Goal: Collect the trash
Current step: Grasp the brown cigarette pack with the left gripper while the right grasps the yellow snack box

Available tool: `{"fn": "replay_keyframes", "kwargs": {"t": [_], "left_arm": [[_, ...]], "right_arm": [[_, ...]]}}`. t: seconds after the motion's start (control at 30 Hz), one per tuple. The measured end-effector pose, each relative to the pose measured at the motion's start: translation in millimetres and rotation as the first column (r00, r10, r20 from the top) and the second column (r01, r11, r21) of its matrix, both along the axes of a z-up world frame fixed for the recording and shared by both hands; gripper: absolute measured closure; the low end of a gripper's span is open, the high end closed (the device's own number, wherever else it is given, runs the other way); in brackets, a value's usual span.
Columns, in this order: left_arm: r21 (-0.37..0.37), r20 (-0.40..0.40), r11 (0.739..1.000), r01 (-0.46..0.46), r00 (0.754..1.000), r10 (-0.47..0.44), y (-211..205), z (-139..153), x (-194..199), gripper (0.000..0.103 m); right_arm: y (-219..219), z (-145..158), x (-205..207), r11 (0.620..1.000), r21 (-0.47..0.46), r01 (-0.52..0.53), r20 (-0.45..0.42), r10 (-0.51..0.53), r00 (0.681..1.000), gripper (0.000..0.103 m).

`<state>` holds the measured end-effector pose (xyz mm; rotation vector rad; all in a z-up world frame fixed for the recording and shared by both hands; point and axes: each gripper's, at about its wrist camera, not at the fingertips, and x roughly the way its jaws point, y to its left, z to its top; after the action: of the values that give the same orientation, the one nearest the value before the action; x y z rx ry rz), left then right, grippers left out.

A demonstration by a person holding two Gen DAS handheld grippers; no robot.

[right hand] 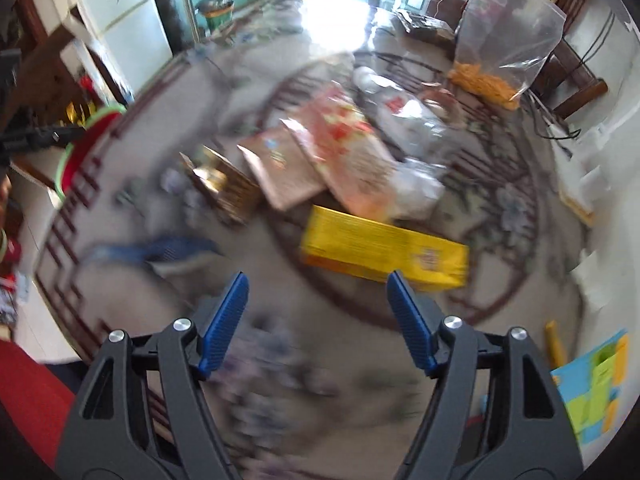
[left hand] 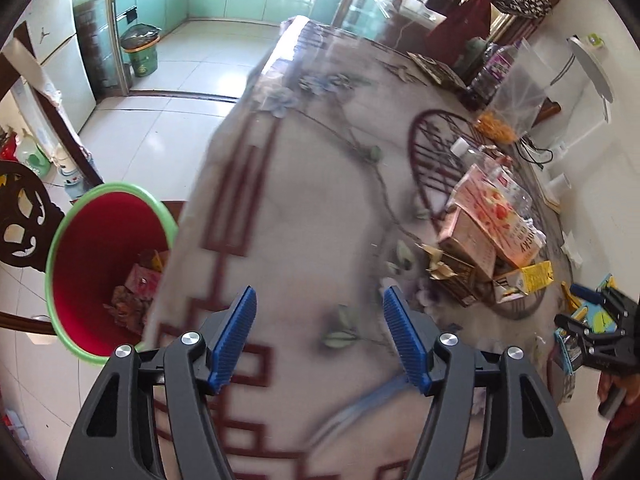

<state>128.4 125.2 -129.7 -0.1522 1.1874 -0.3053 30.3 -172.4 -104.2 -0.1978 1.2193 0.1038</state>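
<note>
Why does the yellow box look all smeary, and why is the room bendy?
Right wrist view: yellow box and the table are smeared, with white glare at the table's far end. Left wrist view: sharper, red bin clear. Both bend round at the edges.

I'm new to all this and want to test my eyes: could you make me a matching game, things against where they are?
Things:
1. red bin
2. yellow carton
3. clear bag of orange snacks
4. left hand-held gripper

Places:
A. far side of the table, upright
B. on the floor beside the table
C. above bare tablecloth, empty
D. flat, nearest the right hand-held gripper

Pairs: 1-B, 2-D, 3-A, 4-C
</note>
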Motion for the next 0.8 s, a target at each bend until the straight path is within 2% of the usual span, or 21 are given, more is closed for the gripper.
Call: {"fn": "replay_keyframes", "kwargs": {"t": [0.07,0.1,0.13,0.2,0.33,0.43,0.5,0.57,0.63,0.73,0.8], "left_arm": [[-0.008,-0.008,1.0,-0.008,1.0,0.008,-18,0,-5,0.038],[-0.019,-0.017,1.0,-0.01,1.0,0.01,-27,-1,-7,0.038],[-0.028,-0.025,1.0,-0.011,1.0,0.011,-34,-2,-10,0.038],[-0.042,-0.046,0.999,-0.014,0.999,0.013,-53,-5,-13,0.038],[-0.05,-0.08,0.998,-0.024,0.997,0.02,-86,-13,-17,0.038],[-0.067,-0.105,0.997,-0.035,0.994,0.027,-106,-17,-17,0.038],[-0.067,-0.109,0.997,-0.029,0.994,0.022,-119,-17,-17,0.038],[-0.051,-0.104,0.999,-0.02,0.995,0.014,-131,-17,-15,0.038],[-0.037,-0.103,0.999,-0.014,0.995,0.01,-140,-19,-11,0.038],[-0.029,-0.126,0.999,-0.029,0.992,0.025,-148,-27,-1,0.038],[-0.033,-0.143,0.998,-0.057,0.988,0.051,-151,-34,5,0.038]], "right_arm": [[-28,0,4,0.996,-0.045,-0.078,-0.005,0.078,0.997,0.032],[-36,0,6,0.991,-0.059,-0.122,-0.01,0.122,0.993,0.026],[-46,-3,12,0.98,-0.07,-0.185,-0.035,0.183,0.982,0.021],[-50,-12,21,0.954,-0.091,-0.284,-0.093,0.276,0.957,0.021],[-37,-37,33,0.853,-0.177,-0.491,-0.157,0.467,0.87,0.021],[-30,-54,37,0.813,-0.183,-0.553,-0.206,0.518,0.83,0.021],[-26,-64,38,0.798,-0.195,-0.57,-0.228,0.529,0.818,0.021],[-25,-70,36,0.802,-0.183,-0.568,-0.229,0.527,0.818,0.024],[-25,-74,33,0.823,-0.166,-0.543,-0.216,0.507,0.835,0.05],[-32,-77,30,0.895,-0.068,-0.441,-0.179,0.424,0.888,0.064],[-38,-73,28,0.941,0.042,-0.337,-0.15,0.339,0.929,0.065]]}}
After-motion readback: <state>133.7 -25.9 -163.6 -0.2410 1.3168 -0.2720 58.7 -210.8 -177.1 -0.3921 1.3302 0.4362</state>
